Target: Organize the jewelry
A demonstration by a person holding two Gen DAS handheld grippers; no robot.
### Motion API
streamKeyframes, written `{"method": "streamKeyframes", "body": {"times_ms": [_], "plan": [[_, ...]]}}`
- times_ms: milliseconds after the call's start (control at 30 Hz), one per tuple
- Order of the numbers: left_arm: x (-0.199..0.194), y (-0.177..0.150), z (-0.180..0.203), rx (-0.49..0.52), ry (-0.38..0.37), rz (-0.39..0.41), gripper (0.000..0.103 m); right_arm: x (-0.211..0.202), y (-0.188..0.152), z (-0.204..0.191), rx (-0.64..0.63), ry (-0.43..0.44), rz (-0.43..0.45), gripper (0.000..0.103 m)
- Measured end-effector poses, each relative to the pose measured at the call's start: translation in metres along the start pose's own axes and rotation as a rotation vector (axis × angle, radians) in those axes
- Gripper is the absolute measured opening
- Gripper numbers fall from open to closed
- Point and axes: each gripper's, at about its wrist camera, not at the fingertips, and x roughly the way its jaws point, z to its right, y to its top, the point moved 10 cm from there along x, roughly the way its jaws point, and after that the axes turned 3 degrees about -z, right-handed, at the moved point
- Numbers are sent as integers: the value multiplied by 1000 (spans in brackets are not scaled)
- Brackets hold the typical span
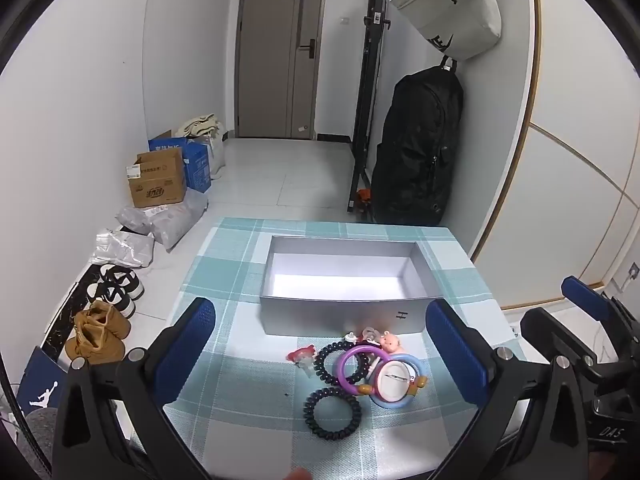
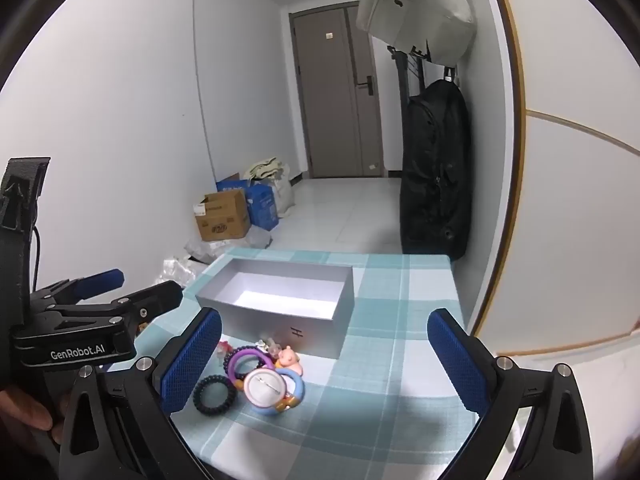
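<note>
Just two black coil ties [image 1: 333,413], one box [image 1: 340,312]

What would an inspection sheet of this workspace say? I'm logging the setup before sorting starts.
Surface: table with teal plaid cloth.
Job's things: open grey box, empty inside; in front of it a pile of hair ties and rings; one black spiral hair tie nearest.
Clutter: nothing seen on the table.
Grippers: left tool open; right tool open; both hold nothing.
Cables: thin black lead on the left tool.
Surroundings: door, cardboard box, shoes, black bag.
</note>
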Motion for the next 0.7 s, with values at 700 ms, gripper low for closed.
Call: {"method": "streamKeyframes", "body": {"times_ms": [700], "plan": [[1,-3,4,-5,-14,-1,102,-1,1,2,2,-17,2,103]]}}
